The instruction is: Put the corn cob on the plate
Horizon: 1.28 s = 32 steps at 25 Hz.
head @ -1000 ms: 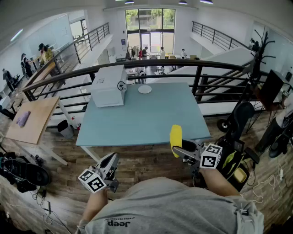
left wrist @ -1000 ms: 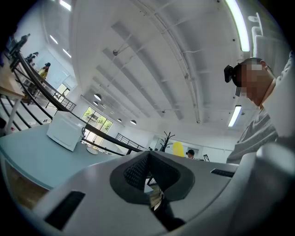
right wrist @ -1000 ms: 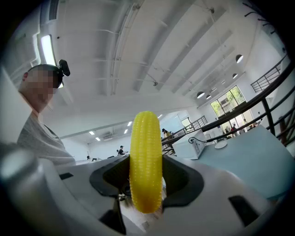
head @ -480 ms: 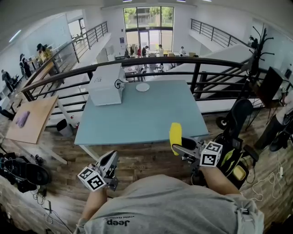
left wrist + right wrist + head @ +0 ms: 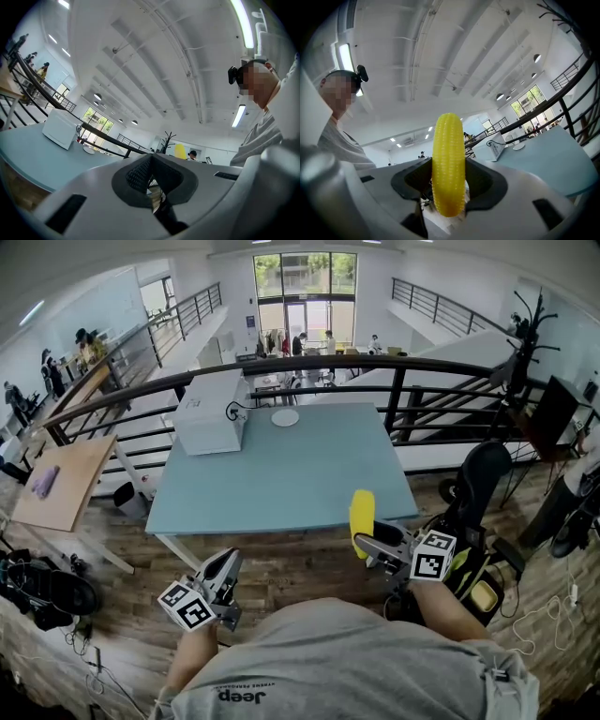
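Left claw (image 5: 229, 562), jaws together and empty, hovers near the person (image 5: 347, 662). Rightward, the right claw (image 5: 362, 542) clamps a bright yellow, kernel-ribbed corn cob (image 5: 362, 510) upright by the near edge of the teal table (image 5: 300, 474), well apart from the white plate (image 5: 285, 417) at the far side.

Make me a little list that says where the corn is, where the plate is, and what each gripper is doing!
Corn cob: upright, clamped in the right gripper, in the air by the table's near edge
Plate: at the far end of the blue table, beside a white box
Left gripper: jaws together, nothing in them
Job: corn not yet on the plate
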Each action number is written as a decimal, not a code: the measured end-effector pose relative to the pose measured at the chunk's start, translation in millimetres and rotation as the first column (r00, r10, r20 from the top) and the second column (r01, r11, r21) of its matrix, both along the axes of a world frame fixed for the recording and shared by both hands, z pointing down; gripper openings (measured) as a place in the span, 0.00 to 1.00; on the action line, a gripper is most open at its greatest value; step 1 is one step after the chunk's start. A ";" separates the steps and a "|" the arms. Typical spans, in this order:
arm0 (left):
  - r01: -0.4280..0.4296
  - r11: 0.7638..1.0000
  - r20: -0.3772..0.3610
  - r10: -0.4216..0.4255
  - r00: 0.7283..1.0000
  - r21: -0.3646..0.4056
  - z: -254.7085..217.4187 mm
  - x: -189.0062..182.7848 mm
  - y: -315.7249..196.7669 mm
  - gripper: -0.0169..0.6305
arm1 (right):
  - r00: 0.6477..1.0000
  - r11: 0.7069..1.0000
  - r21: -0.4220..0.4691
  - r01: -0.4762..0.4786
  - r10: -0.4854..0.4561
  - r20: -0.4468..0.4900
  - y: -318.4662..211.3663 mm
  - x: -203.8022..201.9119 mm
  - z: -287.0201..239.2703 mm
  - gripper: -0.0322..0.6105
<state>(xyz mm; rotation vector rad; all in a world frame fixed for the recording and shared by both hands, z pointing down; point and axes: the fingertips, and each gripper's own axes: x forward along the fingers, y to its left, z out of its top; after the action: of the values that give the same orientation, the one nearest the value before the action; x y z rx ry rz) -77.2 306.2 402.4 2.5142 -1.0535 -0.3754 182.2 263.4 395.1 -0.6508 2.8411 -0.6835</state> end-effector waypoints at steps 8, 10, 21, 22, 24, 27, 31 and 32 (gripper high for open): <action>-0.008 1.000 -0.003 0.008 1.000 -0.021 4.3 51.7 2.3 0.05 | 1.000 1.000 0.000 0.015 -0.015 -0.001 7.5 41.5 4.3 0.41; -0.016 1.000 0.004 0.016 1.000 -0.027 6.3 64.6 2.9 0.05 | 1.000 1.000 -0.003 0.015 -0.015 0.003 7.3 50.8 6.3 0.41; -0.037 0.997 0.021 0.038 0.999 -0.074 20.9 93.3 -5.7 0.05 | 0.999 0.999 -0.019 0.048 -0.048 0.015 -7.4 60.7 18.2 0.41; -0.034 0.997 0.016 0.036 0.999 -0.076 22.1 89.3 -9.8 0.05 | 0.999 0.999 -0.020 0.049 -0.049 0.015 -11.8 57.8 19.1 0.41; -0.035 0.996 0.002 0.035 0.999 -0.081 25.1 79.2 -21.3 0.05 | 0.999 0.999 -0.020 0.047 -0.047 0.014 -23.1 49.3 20.2 0.41; -0.052 0.995 -0.009 0.052 0.999 -0.084 29.7 60.5 -43.8 0.05 | 0.999 0.999 -0.015 0.036 -0.035 0.012 -43.3 30.6 20.4 0.41; -0.092 0.994 0.014 0.093 0.996 -0.050 29.9 28.0 -87.7 0.05 | 1.000 1.000 -0.001 0.006 -0.006 0.003 -81.4 -2.4 17.7 0.41; -0.107 0.994 0.022 0.107 0.994 -0.039 29.2 20.0 -101.6 0.05 | 1.000 1.000 -0.001 -0.007 0.007 0.001 -93.8 -11.1 16.4 0.41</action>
<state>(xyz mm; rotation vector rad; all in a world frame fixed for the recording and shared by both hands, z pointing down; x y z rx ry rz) -57.2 204.7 431.7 2.5340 -0.9209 -0.2928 171.0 169.6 411.4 -0.6596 2.8365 -0.6833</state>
